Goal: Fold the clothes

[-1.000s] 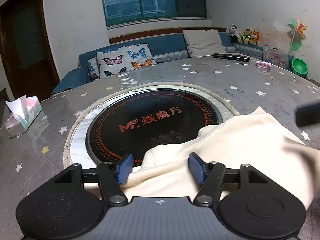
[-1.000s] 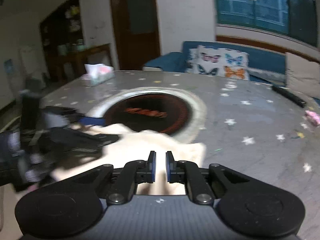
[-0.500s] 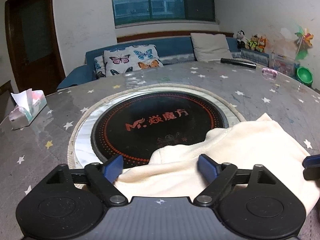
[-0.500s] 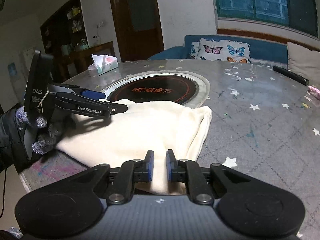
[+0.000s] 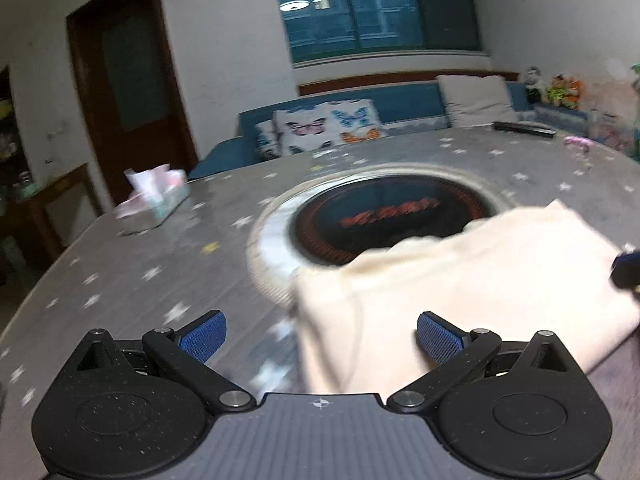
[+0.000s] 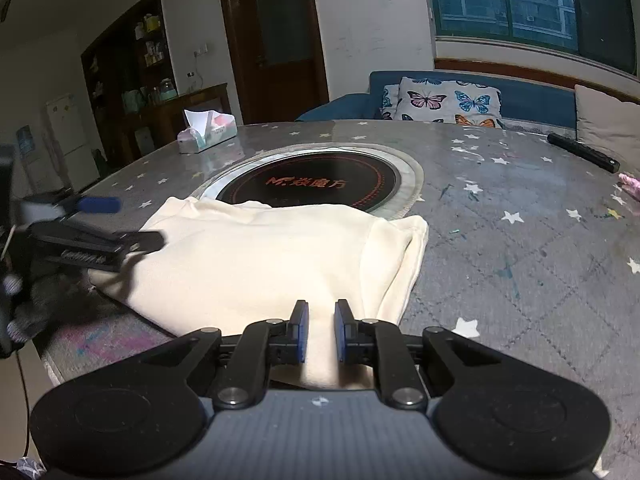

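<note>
Although the left wrist view is smeared, the layout reads plainly enough: the cream garment (image 6: 280, 256) lies folded flat on the near part of the star-patterned table (image 6: 520, 220), its far edge lapping over the rim of the round black hotplate (image 6: 312, 184) set into the tabletop. Its long axis runs left to right across the near edge of the table, with a doubled-over flap at the right end.

Seen from its own camera, the left gripper (image 5: 320, 336) stands spread to its widest, its jaws having just been opening. The garment's left end (image 5: 440, 280) shows between its blue pads, but neither pad presses on the cloth, so it is released. In the right wrist view that same gripper (image 6: 120, 224) sits just beside the garment's left edge.

The right gripper (image 6: 319, 330) is at the near edge of the garment, toward the right end. Its jaws are nearly together, with a strip of cream cloth showing in the narrow gap. It probably pinches that hem, though I cannot see from this angle whether the pads actually press.

My judgement is that the next fold would carry one short end over the other along that left-right axis. The right gripper is the better placed, being already at the cloth.
</note>
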### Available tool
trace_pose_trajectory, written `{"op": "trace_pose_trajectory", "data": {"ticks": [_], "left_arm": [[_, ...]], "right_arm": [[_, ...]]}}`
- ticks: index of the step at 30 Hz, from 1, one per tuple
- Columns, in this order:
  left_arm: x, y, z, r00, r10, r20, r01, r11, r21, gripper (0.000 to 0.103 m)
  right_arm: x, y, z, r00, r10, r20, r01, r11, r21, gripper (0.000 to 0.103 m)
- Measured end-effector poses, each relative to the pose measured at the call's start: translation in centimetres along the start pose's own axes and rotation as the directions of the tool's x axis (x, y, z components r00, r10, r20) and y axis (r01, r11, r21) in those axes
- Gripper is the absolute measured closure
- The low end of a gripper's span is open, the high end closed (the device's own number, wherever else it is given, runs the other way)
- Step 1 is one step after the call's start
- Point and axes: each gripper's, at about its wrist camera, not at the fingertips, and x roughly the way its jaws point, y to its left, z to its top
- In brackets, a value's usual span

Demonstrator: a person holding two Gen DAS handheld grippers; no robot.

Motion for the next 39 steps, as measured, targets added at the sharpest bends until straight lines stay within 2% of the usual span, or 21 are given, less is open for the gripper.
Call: {"op": "trace_pose_trajectory", "data": {"ticks": [8, 16, 18, 19, 20, 22, 30, 35, 39], "left_arm": [[-2.0, 1.8, -1.9, 0.999, 0.042, -0.009, -0.042, 0.998, -0.043, 0.0], [-2.8, 2.4, -2.7, 1.0, 0.027, -0.01, -0.027, 0.998, -0.056, 0.0], [-3.3, 2.5, -2.7, 1.0, 0.025, -0.007, -0.025, 0.998, -0.059, 0.0], [-3.5, 2.7, -2.7, 1.0, 0.027, -0.004, -0.028, 0.998, -0.059, 0.0], [-3.7, 2.8, -2.8, 1.0, 0.031, -0.004, -0.031, 0.998, -0.058, 0.0], [-3.8, 3.0, -3.1, 0.999, 0.04, -0.01, -0.041, 0.998, -0.057, 0.0], [-3.8, 3.4, -3.4, 0.998, 0.058, -0.034, -0.06, 0.997, -0.055, 0.0], [-3.7, 3.7, -3.5, 0.997, 0.058, -0.047, -0.061, 0.996, -0.064, 0.0], [-4.1, 3.9, -2.8, 0.997, 0.058, -0.042, -0.061, 0.996, -0.067, 0.0]], "right_arm": [[0.0, 0.1, 0.1, 1.0, -0.007, -0.003, 0.007, 1.0, -0.004, 0.089], [0.1, 0.3, 0.3, 1.0, -0.017, -0.015, 0.017, 1.0, -0.02, 0.088], [0.1, 0.5, 0.4, 1.0, -0.018, -0.022, 0.018, 0.999, -0.032, 0.086], [0.0, 0.6, 0.5, 1.0, -0.015, -0.024, 0.014, 0.999, -0.036, 0.081], [-0.1, 0.8, 0.7, 1.0, -0.009, -0.023, 0.008, 0.999, -0.043, 0.076], [-0.3, 1.7, 1.1, 1.0, -0.004, -0.014, 0.003, 0.997, -0.08, 0.074], [1.1, 5.6, 2.7, 0.997, 0.082, -0.006, -0.082, 0.979, -0.186, 0.074], [2.9, 7.7, 2.5, 0.994, 0.105, -0.032, -0.109, 0.964, -0.242, 0.074], [3.4, 8.4, 2.0, 0.995, 0.091, -0.047, -0.101, 0.953, -0.286, 0.074]]}}
